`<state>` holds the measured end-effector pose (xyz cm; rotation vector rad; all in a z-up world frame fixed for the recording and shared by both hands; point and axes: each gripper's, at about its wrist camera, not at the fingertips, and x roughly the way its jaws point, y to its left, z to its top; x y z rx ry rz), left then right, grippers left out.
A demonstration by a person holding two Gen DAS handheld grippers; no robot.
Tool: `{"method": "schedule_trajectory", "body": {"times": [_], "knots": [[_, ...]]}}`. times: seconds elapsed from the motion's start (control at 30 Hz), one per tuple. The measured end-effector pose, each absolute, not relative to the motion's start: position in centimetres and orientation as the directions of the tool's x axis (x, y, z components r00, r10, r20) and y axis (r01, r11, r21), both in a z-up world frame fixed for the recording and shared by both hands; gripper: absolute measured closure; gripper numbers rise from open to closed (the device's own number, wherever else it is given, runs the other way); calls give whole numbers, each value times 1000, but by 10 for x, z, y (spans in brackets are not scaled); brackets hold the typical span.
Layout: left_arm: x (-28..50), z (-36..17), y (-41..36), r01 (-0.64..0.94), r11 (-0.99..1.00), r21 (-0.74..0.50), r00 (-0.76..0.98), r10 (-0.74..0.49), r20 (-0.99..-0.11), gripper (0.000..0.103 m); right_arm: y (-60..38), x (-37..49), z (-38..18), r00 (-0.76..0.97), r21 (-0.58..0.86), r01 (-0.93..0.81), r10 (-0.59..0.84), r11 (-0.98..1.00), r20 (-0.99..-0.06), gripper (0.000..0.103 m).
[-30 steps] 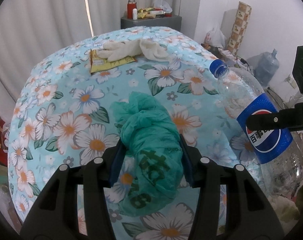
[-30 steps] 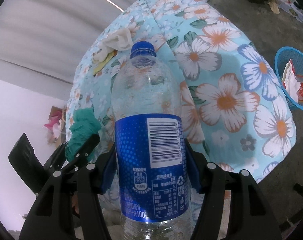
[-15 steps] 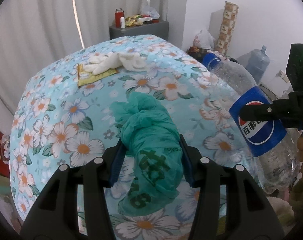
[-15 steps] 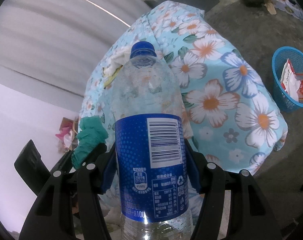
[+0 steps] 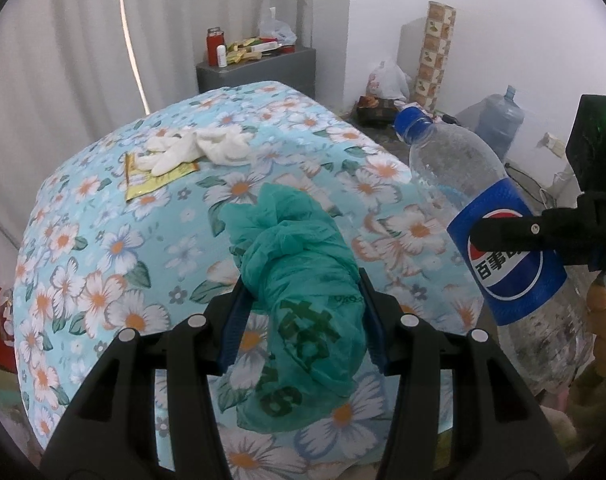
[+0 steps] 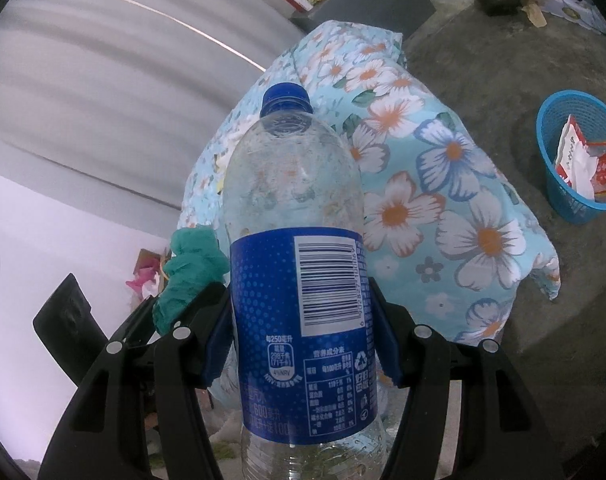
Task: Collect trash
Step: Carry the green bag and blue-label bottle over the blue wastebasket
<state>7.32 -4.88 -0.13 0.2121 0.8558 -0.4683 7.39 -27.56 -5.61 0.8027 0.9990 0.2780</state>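
Observation:
My left gripper (image 5: 301,312) is shut on a crumpled green plastic bag (image 5: 299,272) and holds it above the flowered tablecloth (image 5: 103,240). My right gripper (image 6: 301,328) is shut on an empty clear Pepsi bottle (image 6: 299,240) with a blue label and cap, held upright off the table's near right side. The bottle also shows at the right in the left wrist view (image 5: 483,232), and the green bag shows at the left in the right wrist view (image 6: 191,268). White gloves (image 5: 191,146) and a yellow wrapper (image 5: 155,178) lie on the far part of the table.
A blue trash basket (image 6: 575,160) with wrappers inside stands on the concrete floor to the right of the table. A grey cabinet (image 5: 259,70) with small items stands behind the table by the curtain. A water jug (image 5: 499,118) and bags sit along the right wall.
Both grippers have pulled back and risen from the table with their loads; the table looks farther away and the blue basket has shifted to the right in the right wrist view.

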Motion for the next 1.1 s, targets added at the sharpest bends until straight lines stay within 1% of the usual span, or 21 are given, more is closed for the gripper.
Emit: {"method": "schedule_trajectory", "body": {"times": [0.87, 1.1], "knots": [[70, 17, -135, 628, 777, 34, 528, -394, -752, 56, -331, 35, -50, 630, 761, 178, 522, 624, -575, 44], [91, 19, -173, 681, 732, -5, 471, -443, -763, 56, -360, 20, -53, 671, 784, 228, 491, 577, -556, 44]]}}
